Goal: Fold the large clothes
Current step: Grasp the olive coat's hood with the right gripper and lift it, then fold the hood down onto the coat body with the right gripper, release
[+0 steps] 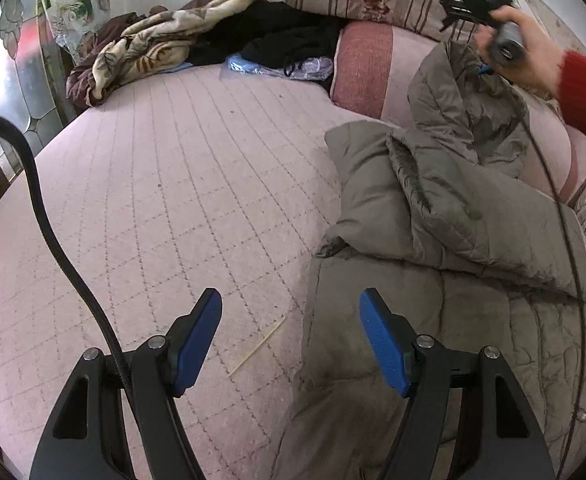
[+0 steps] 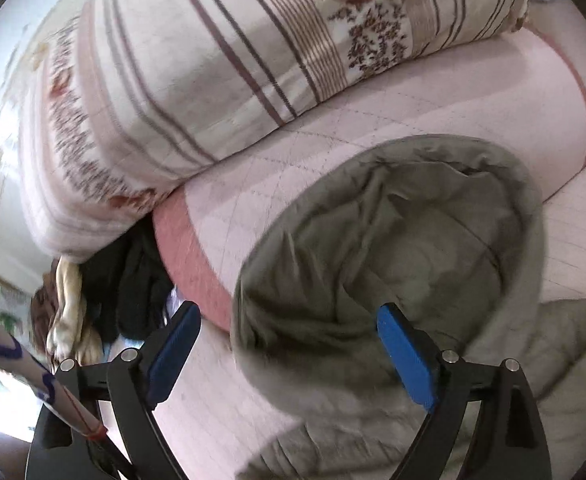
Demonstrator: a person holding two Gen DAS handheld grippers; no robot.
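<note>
the grey padded coat [image 1: 445, 240] is lying on the pink quilted bed [image 1: 173, 184], filling the left view from about 2 to 5 o'clock, its body bunched in loose folds. the left tool [image 1: 291, 340] is hovering wide open over the coat's near edge, gripping nothing. in the left view the right hand [image 1: 521, 50] is sitting at 1 o'clock above the coat's upper part; the right tool [image 2: 289, 354] is also spread open and empty, looking down into the hood [image 2: 393, 248], whose rim is curling toward 1 o'clock near the striped floral pillow [image 2: 221, 60].

the coat looks puffy, soft and light but bulky, with a slick shell that may slide between the pads and spring back after folding. a firm pinch on a stitched seam, the hood rim or the hem would likely hold better than the padded panels.
</note>
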